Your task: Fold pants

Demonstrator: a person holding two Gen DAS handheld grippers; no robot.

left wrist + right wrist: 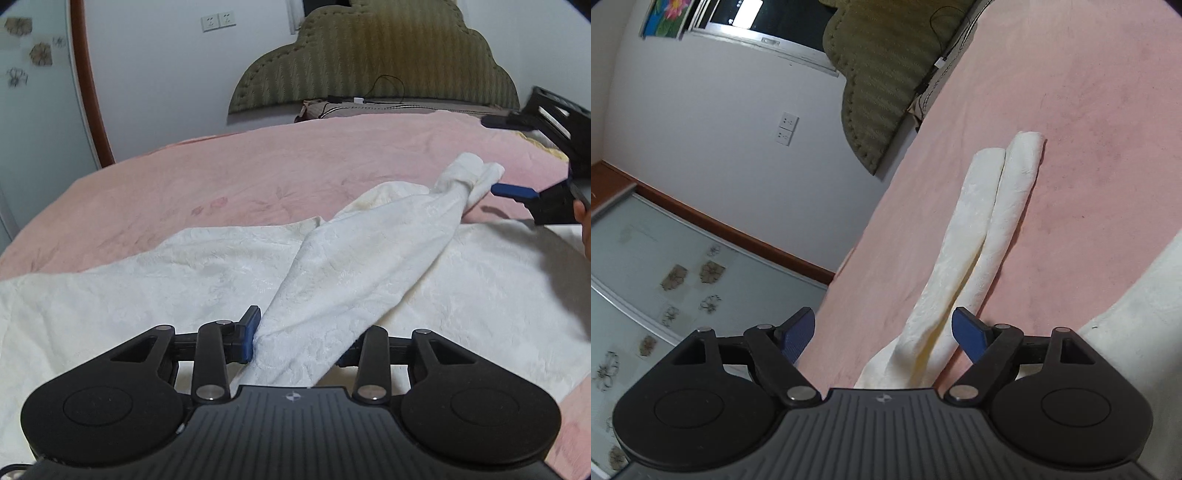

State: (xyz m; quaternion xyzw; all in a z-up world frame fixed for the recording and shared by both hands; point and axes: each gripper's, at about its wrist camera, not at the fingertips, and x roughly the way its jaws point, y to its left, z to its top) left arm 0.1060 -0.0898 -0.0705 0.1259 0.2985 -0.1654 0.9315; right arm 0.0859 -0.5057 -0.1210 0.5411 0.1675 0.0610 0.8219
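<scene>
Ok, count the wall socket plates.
2: left socket plate and right socket plate, side by side on the white wall, left of the headboard. None seems hidden.

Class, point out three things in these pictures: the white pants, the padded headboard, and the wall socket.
white pants [332, 280]: left wrist view, on the lifted leg.
padded headboard [376, 59]: left wrist view, on its striped middle.
wall socket [787, 128]: right wrist view, on its white plates.

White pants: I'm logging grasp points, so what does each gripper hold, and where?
Left gripper is shut on a bunched fold of the white pants. Right gripper is open, straddling the fabric without holding it.
</scene>
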